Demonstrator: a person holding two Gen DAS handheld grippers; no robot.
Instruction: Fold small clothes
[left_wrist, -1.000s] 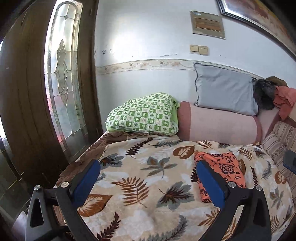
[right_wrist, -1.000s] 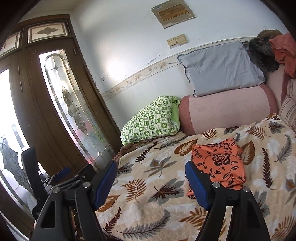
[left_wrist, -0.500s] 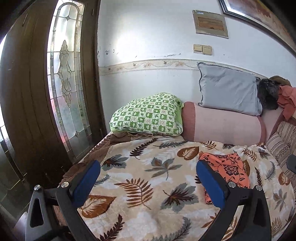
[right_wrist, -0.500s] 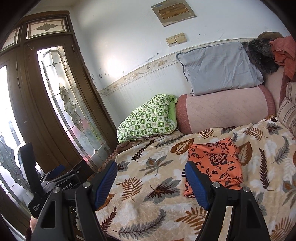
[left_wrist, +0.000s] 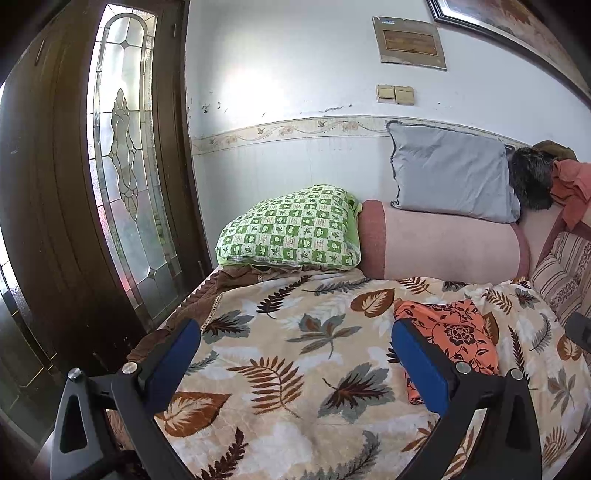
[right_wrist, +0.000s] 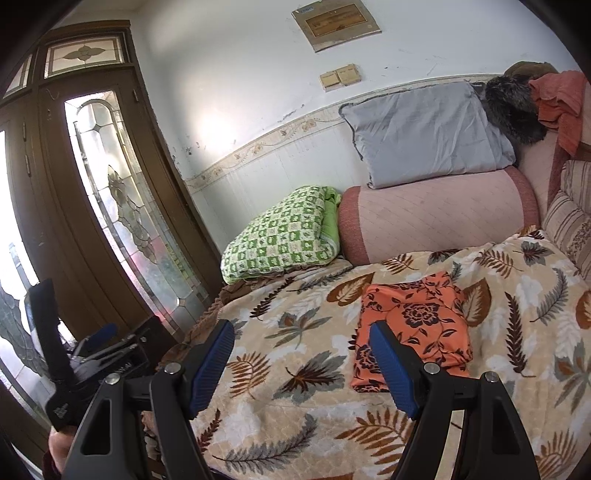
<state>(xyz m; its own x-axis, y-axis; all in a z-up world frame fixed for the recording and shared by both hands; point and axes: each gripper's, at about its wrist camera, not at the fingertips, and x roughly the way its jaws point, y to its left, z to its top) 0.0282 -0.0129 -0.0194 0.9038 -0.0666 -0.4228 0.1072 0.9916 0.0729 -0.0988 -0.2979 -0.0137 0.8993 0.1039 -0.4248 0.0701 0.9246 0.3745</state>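
Orange floral garment (right_wrist: 413, 325) is lying folded in a neat rectangle on the leaf-print blanket (left_wrist: 295, 354), so folding appears done for this piece. L gripper (left_wrist: 295, 365) and R gripper (right_wrist: 303, 365) are being held spread, empty, just short of it. No other unfolded clothes are being shown nearby.

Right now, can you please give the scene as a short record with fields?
surface: leaf-print blanket on a bed
garment: orange floral cloth, folded, lying flat on the blanket
left gripper: open, empty, above the blanket
right gripper: open, empty, not touching the cloth
behind: green checked pillow, pink bolster, grey cushion
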